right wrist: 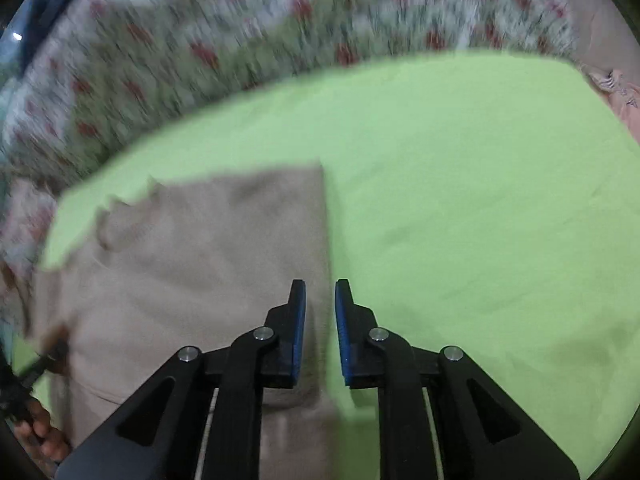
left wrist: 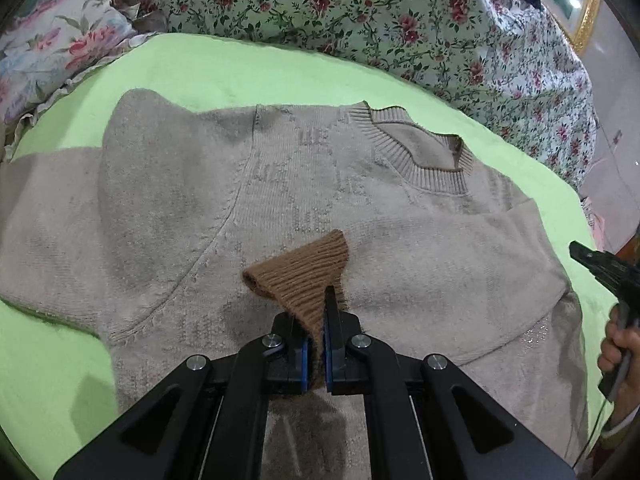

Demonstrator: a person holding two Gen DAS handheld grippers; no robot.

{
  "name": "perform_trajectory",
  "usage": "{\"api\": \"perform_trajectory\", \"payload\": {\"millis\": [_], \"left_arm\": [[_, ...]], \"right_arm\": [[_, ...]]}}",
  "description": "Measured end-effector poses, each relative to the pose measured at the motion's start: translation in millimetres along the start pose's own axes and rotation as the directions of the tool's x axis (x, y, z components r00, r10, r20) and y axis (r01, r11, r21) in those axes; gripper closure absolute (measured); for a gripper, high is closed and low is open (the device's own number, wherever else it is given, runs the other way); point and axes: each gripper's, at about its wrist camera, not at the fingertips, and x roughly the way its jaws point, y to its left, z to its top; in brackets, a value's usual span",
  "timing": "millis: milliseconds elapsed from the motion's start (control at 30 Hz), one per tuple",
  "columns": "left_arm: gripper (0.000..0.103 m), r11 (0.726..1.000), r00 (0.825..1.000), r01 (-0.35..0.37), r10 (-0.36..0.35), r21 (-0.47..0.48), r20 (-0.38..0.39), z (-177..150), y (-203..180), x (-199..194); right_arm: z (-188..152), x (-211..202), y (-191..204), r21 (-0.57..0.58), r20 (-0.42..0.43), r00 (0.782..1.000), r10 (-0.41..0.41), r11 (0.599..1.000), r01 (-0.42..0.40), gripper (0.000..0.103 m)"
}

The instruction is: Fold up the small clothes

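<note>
A beige knit sweater point(left wrist: 248, 208) lies flat on a light green sheet point(left wrist: 248, 68), its ribbed neck point(left wrist: 424, 160) at the far right. My left gripper point(left wrist: 316, 300) is shut on the sweater's brown ribbed cuff point(left wrist: 300, 272) and holds it over the sweater's chest. The right sleeve is folded across the body. My right gripper point(right wrist: 320, 292) is open and empty above the sweater's folded right edge point(right wrist: 316, 248), where it meets the sheet point(right wrist: 460, 200). The right wrist view is motion-blurred. The right gripper also shows at the right edge of the left wrist view point(left wrist: 600, 268).
A floral quilt point(left wrist: 400, 12) is heaped along the far side of the bed, with a floral pillow point(left wrist: 60, 32) at the far left. Bare green sheet spreads to the right of the sweater. A pink cloth point(right wrist: 616, 92) lies at the far right.
</note>
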Motion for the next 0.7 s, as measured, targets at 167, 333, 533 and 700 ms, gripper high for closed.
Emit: {"api": "perform_trajectory", "payload": {"millis": [167, 333, 533, 700], "left_arm": [[0.096, 1.000, 1.000, -0.008, 0.008, -0.013, -0.010, -4.2, 7.9, -5.5], [0.095, 0.997, 0.998, -0.056, 0.057, -0.051, 0.020, -19.9, 43.0, -41.7], [0.091, 0.970, 0.976, -0.185, 0.200, -0.161, 0.083, -25.4, 115.2, -93.0], [0.046, 0.895, 0.925, -0.320, 0.366, -0.309, 0.102, 0.7, 198.0, -118.7]], "right_arm": [[-26.5, 35.6, 9.2, -0.064, -0.194, 0.980, -0.036, 0.998, 0.024, 0.085], [-28.6, 5.6, -7.0, 0.028, -0.136, 0.989, -0.061, 0.997, 0.065, 0.086], [-56.4, -36.0, 35.0, 0.002, -0.103, 0.986, 0.134, 0.991, -0.135, 0.055], [-87.0, -31.1, 70.9, -0.009, -0.181, 0.960, 0.213, 0.976, -0.219, 0.055]]}}
